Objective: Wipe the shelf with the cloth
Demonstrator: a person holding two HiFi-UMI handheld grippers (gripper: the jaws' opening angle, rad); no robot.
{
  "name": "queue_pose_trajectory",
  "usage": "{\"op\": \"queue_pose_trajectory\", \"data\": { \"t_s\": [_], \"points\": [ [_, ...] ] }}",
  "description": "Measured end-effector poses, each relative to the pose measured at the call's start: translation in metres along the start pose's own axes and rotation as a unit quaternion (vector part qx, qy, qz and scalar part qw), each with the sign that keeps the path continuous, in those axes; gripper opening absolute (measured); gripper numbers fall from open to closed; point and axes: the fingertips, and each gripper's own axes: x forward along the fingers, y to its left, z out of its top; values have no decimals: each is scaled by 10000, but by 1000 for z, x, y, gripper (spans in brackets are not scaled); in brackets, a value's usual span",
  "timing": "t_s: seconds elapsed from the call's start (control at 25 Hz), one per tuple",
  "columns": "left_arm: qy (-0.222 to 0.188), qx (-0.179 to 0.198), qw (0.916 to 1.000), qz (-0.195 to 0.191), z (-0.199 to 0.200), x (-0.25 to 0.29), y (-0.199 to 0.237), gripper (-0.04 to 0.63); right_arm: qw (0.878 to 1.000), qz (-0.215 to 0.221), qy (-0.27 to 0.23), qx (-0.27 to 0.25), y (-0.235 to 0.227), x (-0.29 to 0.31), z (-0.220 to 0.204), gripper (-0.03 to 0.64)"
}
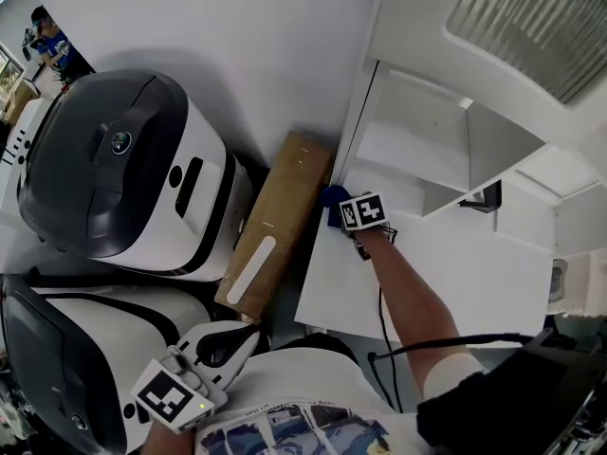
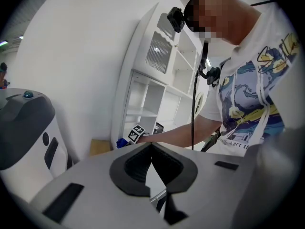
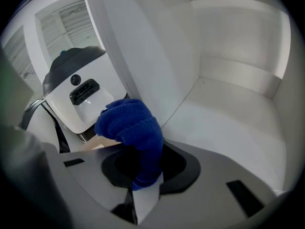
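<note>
A blue cloth (image 1: 332,197) is bunched at the front left corner of the white shelf (image 1: 455,273). My right gripper (image 1: 353,218) is shut on it there. In the right gripper view the cloth (image 3: 131,128) bulges out of the jaws of the right gripper (image 3: 147,168), beside the shelf's left wall and above its white floor (image 3: 228,123). My left gripper (image 1: 213,354) hangs low at the bottom left, far from the shelf. Its jaws meet with nothing between them (image 2: 151,149). From the left gripper view, the cloth (image 2: 121,142) and the shelf (image 2: 143,94) show in the distance.
A long cardboard box (image 1: 280,221) leans between the shelf and a large white and grey machine (image 1: 123,169). A second such machine (image 1: 66,368) stands nearer, by my left gripper. A black cable (image 1: 384,330) runs along the person's right arm. Upper shelf compartments (image 1: 427,140) sit behind.
</note>
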Motion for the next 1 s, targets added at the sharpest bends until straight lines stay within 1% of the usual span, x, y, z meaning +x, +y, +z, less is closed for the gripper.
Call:
{"op": "queue_pose_trajectory", "data": {
  "t_s": [0.12,0.28,0.44,0.56,0.6,0.72,0.84,0.92,1.0],
  "points": [
    [7,9,10000,-75,0,4,-4,12,10000,-55,47,45,-10,-5,-5,98],
    [5,139,9998,-166,2,12,-10,12,9997,-176,59,167,-29,-16,-13,98],
    [60,70,9996,-259,1,16,-17,12,9991,-293,68,290,-50,-29,-26,98],
    [42,200,9993,-326,3,22,-21,12,9987,-389,53,330,-64,-38,-34,98],
    [59,198,9992,-356,4,23,-23,12,9985,-421,50,348,-68,-41,-37,98],
    [82,35,9990,-442,8,30,-32,12,9977,-531,56,410,-82,-52,-46,98],
    [66,194,9985,-506,8,37,-35,12,9968,-657,61,462,-98,-63,-56,98],
    [105,169,9982,-574,7,42,-39,12,9959,-756,64,489,-110,-71,-63,98],
    [87,243,9975,-658,8,49,-42,12,9949,-867,72,504,-122,-80,-70,98]
  ]
}}
